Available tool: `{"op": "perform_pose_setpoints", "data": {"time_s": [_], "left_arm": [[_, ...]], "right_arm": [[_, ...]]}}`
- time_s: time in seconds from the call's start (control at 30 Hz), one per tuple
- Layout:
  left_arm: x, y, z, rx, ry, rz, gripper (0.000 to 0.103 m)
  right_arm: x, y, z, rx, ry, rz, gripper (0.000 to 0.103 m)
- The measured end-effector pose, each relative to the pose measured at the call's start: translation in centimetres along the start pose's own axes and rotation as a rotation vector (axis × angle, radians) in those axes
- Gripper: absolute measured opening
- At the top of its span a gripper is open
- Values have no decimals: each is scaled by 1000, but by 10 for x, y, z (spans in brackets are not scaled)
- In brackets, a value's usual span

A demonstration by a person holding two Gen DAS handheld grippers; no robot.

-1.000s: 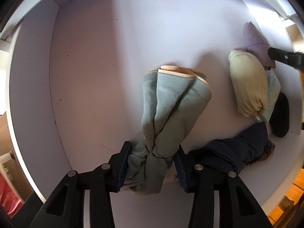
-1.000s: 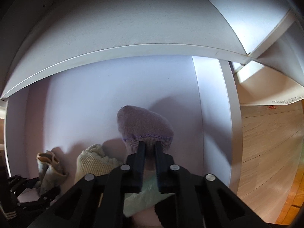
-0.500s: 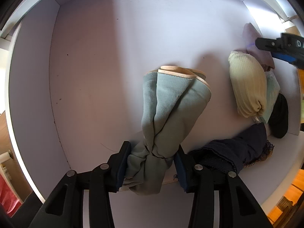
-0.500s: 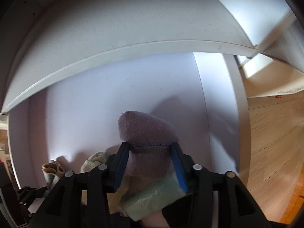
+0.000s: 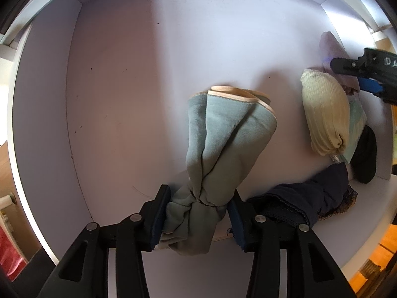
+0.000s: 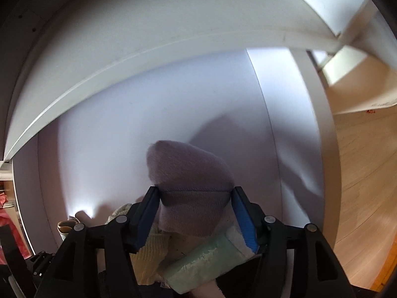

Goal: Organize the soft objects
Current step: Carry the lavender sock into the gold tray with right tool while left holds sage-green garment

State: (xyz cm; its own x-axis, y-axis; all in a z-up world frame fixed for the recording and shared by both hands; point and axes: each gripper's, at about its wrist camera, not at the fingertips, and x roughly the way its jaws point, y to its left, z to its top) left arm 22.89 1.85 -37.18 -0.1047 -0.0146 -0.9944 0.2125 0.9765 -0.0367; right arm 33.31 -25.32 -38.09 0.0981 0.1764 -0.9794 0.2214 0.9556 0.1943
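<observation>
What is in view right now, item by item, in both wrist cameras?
Sage-green folded cloth with peach trim: one, mid-shelf, clamped in left tool.
Cream ribbed knit roll: one, right of it.
Mauve fuzzy knit sock: one, by the right wall, between the right tool's pads.
Mint-green soft packet: one, under the mauve sock.
Navy lace-edged fabric: one, front right.
Black soft bundle: one, far right.
White shelf compartment: one, holds everything.
Left tool: black, shut on the green cloth.
Right tool: black with blue pads, jaws just opened.
</observation>
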Motion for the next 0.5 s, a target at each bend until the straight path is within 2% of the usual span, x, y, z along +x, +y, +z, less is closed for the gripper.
{"op": "perform_pose_setpoints", "data": {"time_s": [0.03,0.1,0.2,0.3,0.33,0.5], "left_arm": [[1,0,-1,1,0,2,47],[0,0,-1,3,-1,4,47],[1,-2,-1,5,-1,10,47],[0,-3,0,13,-6,20,47],[-1,-5,0,13,-6,22,47],[-3,-6,1,11,-7,21,47]], "right_arm": [[0,1,-1,-5,-2,-7,60],[-4,8,-2,-37,-26,-27,51],[-11,16,-5,-80,-37,-56,45],[-29,22,-14,-135,-43,-86,45],[-38,31,-27,-155,-45,-86,45],[-87,72,-61,-307,-97,-37,45]]}}
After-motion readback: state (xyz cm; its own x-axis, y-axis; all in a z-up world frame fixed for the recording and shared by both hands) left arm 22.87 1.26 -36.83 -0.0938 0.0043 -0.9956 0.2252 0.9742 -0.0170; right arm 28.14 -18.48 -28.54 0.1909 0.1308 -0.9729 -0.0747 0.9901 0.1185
